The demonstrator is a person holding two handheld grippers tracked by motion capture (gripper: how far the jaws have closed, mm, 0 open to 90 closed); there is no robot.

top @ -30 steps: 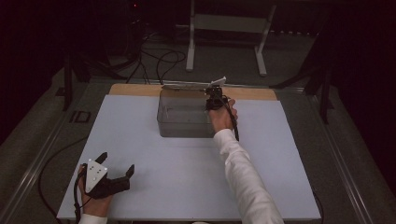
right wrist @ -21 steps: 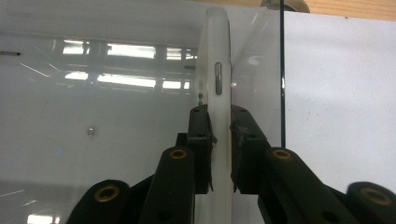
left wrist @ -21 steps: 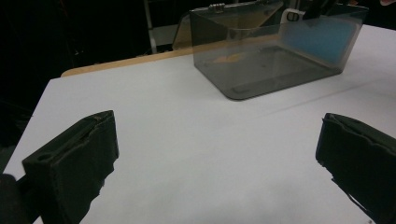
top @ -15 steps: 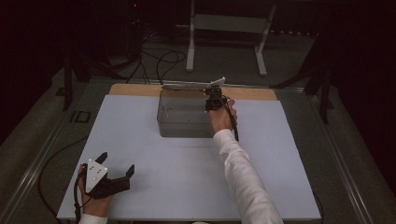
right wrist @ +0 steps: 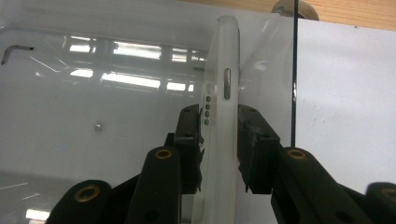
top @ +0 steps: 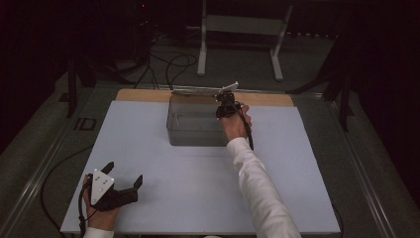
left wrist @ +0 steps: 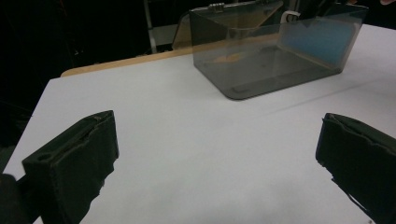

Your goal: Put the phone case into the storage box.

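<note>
A clear grey plastic box (top: 193, 130) stands at the back middle of the white table, its lid (top: 198, 91) swung open behind it. My right gripper (top: 224, 110) hangs over the box's right end, shut on a slim white phone-like device (right wrist: 223, 84) held edge-on just inside the box's right wall (right wrist: 294, 70). Through the box wall in the left gripper view, the device appears as a blue panel (left wrist: 317, 41). My left gripper (top: 124, 173) rests open at the near left of the table, with bare tabletop between its jaws (left wrist: 217, 154).
A small hex key (right wrist: 14, 50) lies on the box floor at its far end. A wooden board (top: 141, 95) runs along the table's back edge. Cables (top: 168, 64) and a white stand (top: 240, 29) sit on the floor beyond.
</note>
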